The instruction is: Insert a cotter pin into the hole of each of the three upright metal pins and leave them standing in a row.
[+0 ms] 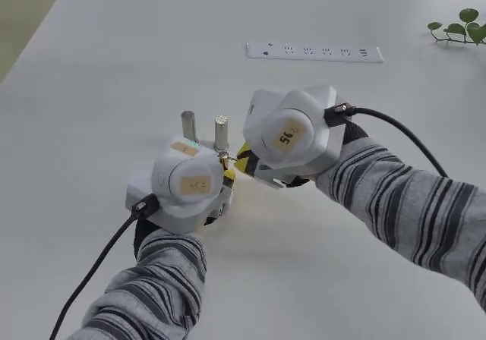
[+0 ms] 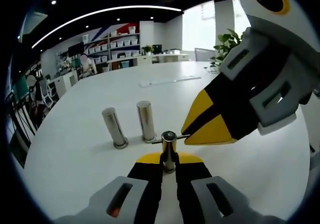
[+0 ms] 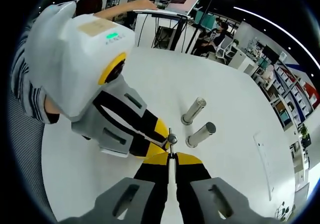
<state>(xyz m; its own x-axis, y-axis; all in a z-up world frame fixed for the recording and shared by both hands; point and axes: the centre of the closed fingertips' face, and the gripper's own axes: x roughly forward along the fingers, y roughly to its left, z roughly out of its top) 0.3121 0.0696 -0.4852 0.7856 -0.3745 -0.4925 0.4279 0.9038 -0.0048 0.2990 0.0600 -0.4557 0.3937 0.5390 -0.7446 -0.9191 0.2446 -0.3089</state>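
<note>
Head view first: three metal pins in all, each with its long axis straight up off the white desk (image 1: 114, 67). The left hand-held gripper (image 1: 225, 177) and right hand-held gripper (image 1: 244, 158) meet at the held pin (image 1: 223, 158). One free pin (image 1: 188, 125) and a second free pin (image 1: 221, 131) stand side by side just behind the held pin. A power strip (image 1: 314, 51) lies well beyond it.

Left gripper view: the left one's jaws are clamped on the held pin's lower shaft. One cotter pin (image 2: 179, 136) lies level, crosswise at the held pin's head. It looks threaded through, with a bit of wire showing on the far side. The right one's yellow tips touch its other end.

Right gripper view: the right one's jaws are pinched tight on the cotter pin, which points lengthwise straight at the held pin. Both free pins sit just past the held pin.
</note>
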